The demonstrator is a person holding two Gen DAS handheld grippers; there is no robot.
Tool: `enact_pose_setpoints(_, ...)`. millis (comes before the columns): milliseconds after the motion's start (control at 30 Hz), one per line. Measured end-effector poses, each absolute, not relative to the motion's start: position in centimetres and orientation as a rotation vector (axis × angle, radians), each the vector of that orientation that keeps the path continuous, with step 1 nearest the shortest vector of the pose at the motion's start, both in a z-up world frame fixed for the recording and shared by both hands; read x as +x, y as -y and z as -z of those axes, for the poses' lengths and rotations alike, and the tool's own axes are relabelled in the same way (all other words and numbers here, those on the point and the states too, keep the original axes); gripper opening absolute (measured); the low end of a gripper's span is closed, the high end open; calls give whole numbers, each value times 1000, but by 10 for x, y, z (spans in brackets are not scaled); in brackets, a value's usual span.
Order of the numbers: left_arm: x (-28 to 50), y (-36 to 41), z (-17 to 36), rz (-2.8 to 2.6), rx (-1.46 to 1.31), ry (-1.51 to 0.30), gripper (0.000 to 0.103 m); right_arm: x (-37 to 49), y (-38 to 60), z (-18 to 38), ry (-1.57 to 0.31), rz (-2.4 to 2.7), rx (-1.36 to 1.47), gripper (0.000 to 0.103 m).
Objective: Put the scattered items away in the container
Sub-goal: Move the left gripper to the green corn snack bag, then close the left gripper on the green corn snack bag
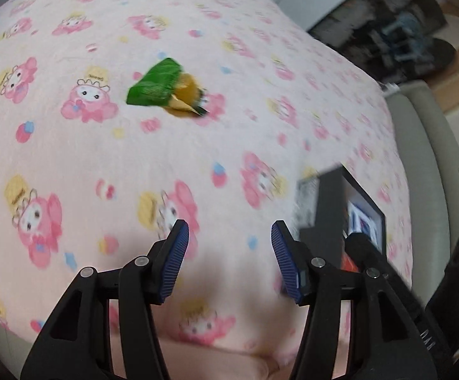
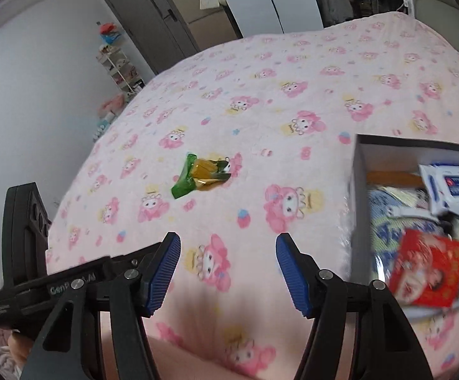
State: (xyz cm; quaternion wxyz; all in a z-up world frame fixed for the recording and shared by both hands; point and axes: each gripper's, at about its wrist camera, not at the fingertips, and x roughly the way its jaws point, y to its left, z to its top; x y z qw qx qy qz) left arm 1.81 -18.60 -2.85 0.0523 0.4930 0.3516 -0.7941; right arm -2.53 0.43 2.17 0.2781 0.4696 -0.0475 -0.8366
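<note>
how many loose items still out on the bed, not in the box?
1: a green and yellow wrapper lying mid-bed on the pink blanket, left of the box, ahead of both open grippers. Anything beyond the frame edges is unseen.

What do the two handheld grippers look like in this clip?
Both are alike: the left gripper and the right gripper have black plastic linkage arms with round silver pivot pins and ribbed blue finger pads. Seen from the right wrist view, the left unit's black body carries partly readable white lettering. No cables show.

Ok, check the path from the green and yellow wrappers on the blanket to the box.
Nothing visible blocks it: only bare pink cartoon-print blanket lies between the crumpled green and yellow wrappers and the open white cardboard box.
</note>
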Motion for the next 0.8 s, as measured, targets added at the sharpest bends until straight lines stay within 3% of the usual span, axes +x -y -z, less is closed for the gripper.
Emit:
enact_pose_setpoints(333,-85,282,94,2035,1282,-1343,54,-149,79,53,250,2136,1441,60)
enact_pose_setpoints(467,-102,315,123,1982,1199,-1299,54,-196,104,85,391,2066,1519,60)
enact_pose_setpoints(633,-110,335,144,1984,1166,-1334,53,-220,135,117,265,2072,1555,60)
enact_pose_setpoints(800,-119,340,156,2000,1179,-1374,56,-219,146,132,258,2030,1556,60)
